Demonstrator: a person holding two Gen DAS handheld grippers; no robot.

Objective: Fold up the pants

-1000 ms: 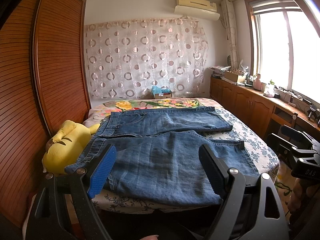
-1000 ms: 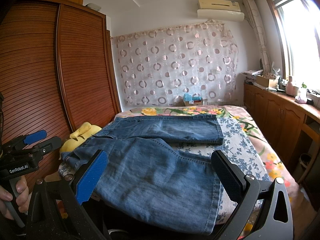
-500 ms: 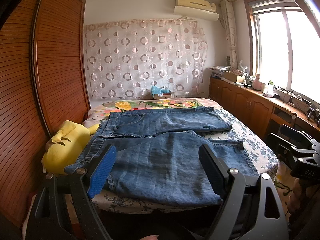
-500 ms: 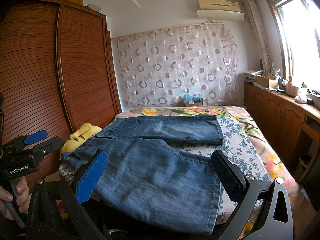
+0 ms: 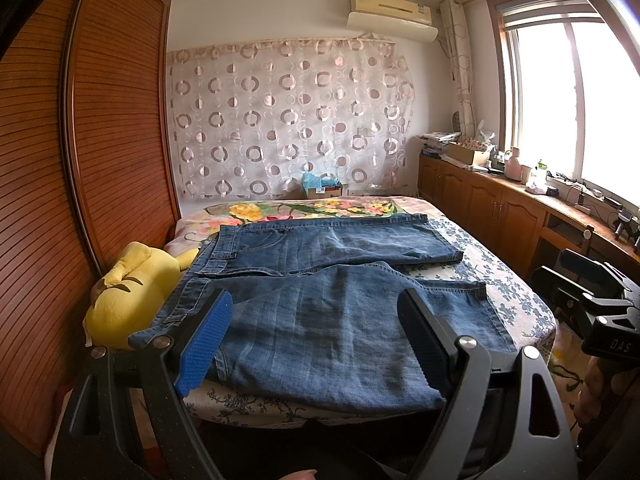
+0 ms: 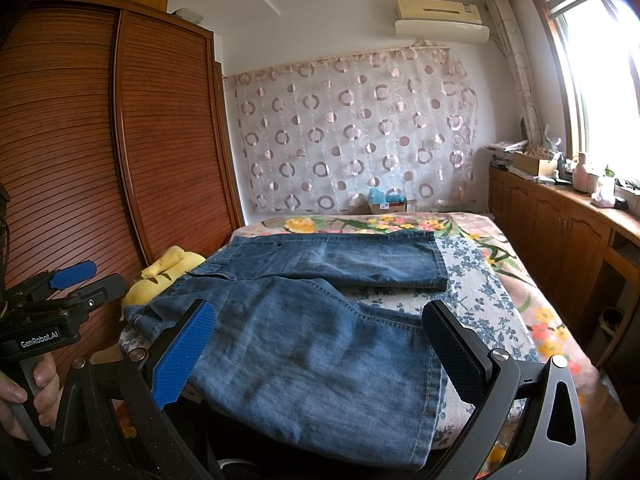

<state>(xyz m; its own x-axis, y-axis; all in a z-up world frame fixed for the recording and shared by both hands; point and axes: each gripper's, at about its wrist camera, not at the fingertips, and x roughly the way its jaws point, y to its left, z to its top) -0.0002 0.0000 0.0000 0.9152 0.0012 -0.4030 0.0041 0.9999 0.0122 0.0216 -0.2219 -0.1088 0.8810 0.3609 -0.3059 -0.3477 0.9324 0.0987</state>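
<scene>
Blue denim pants [image 5: 320, 312] [image 6: 320, 344] lie spread flat on the bed, waistband at the left, two legs running right with a gap between the hems. My left gripper [image 5: 316, 332] hangs open above the near leg, in front of the bed's near edge, with nothing between its fingers. The right gripper [image 6: 320, 348] is open too, held above the near leg's lower part, empty. Each gripper shows at the edge of the other's view, the left gripper [image 6: 72, 284] held by a hand [image 6: 24, 392].
A yellow plush toy [image 5: 124, 296] lies at the bed's left edge beside the wooden wardrobe [image 5: 80, 160]. The floral bedspread [image 5: 516, 300] shows at the right. Wooden cabinets [image 5: 500, 216] with clutter run under the window. A box [image 5: 324, 188] sits behind the bed.
</scene>
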